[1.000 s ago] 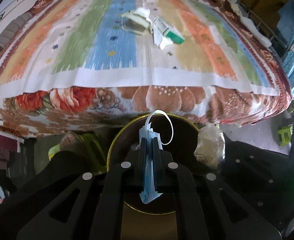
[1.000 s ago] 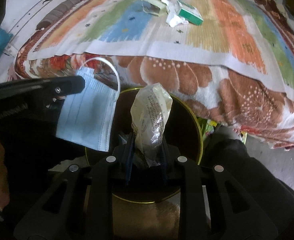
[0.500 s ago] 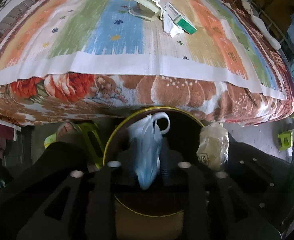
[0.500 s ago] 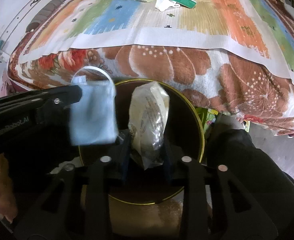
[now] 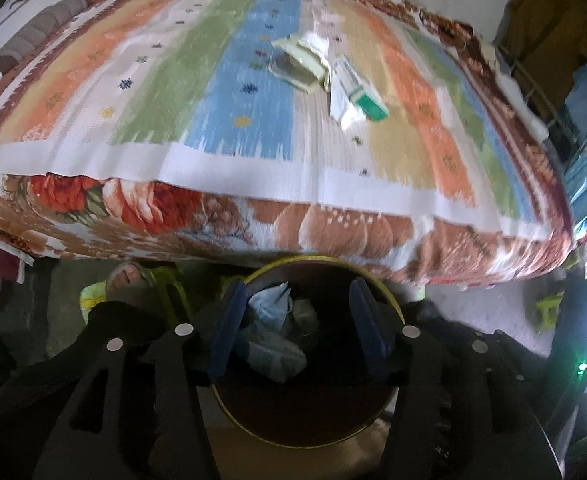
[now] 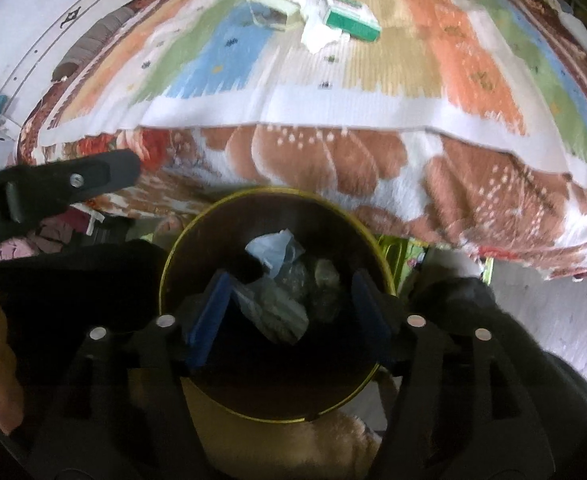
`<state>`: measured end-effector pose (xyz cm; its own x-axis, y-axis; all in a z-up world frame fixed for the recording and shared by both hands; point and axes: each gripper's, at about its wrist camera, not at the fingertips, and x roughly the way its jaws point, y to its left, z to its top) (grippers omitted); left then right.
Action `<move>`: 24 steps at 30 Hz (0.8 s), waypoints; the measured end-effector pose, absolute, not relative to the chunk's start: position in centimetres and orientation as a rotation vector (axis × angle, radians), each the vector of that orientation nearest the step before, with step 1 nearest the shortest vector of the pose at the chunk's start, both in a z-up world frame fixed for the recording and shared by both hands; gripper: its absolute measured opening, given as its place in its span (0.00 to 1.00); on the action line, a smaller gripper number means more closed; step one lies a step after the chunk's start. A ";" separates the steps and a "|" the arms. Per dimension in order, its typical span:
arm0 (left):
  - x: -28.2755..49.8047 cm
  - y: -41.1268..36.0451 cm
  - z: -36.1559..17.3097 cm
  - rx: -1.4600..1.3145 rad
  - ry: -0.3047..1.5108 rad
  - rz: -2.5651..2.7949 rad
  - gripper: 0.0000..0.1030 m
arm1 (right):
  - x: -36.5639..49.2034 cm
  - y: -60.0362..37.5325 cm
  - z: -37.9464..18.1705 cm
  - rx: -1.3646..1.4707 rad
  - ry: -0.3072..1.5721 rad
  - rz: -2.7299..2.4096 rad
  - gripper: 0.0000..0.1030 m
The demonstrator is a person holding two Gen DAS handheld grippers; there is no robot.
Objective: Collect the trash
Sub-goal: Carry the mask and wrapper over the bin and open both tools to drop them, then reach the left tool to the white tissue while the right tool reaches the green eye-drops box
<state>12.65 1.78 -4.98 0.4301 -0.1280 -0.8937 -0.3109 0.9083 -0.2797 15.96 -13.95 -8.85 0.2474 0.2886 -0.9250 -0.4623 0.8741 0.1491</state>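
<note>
Trash [image 5: 271,320] in bin [image 5: 389,292], no readable labels

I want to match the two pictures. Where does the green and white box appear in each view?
Left wrist: the green and white box lies on the striped blanket, upper centre-right.
Right wrist: the box lies near the top edge, right of centre.
Shared landmark: the round bin, low in both views.

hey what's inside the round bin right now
Inside the bin lie a blue face mask and a crumpled clear plastic bag. Anything beneath them, and the bottom, is hidden in shadow.
</note>
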 end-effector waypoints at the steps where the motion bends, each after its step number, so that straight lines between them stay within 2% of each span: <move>1: 12.7 2.1 -4.7 -0.461 1.122 0.105 0.54 | 16.1 -14.0 -8.5 -0.166 1.206 0.513 0.63; 8: 13.6 4.1 -2.2 -0.490 1.051 0.115 0.61 | 17.9 -14.3 -5.7 -0.157 1.116 0.510 0.72; 11: 14.1 4.5 -1.3 -0.476 1.026 0.121 0.68 | 18.6 -14.0 -4.5 -0.179 1.072 0.513 0.76; 16: 15.0 5.7 0.2 -0.471 0.969 0.128 0.93 | 19.9 -13.3 -2.7 -0.224 0.991 0.497 0.86; 20: 15.8 6.9 0.7 -0.473 0.953 0.169 0.94 | 21.1 -12.7 -2.1 -0.239 0.966 0.498 0.91; 24: 17.0 7.4 0.9 -0.462 0.955 0.160 0.94 | 23.3 -12.4 -1.8 -0.219 0.965 0.497 0.91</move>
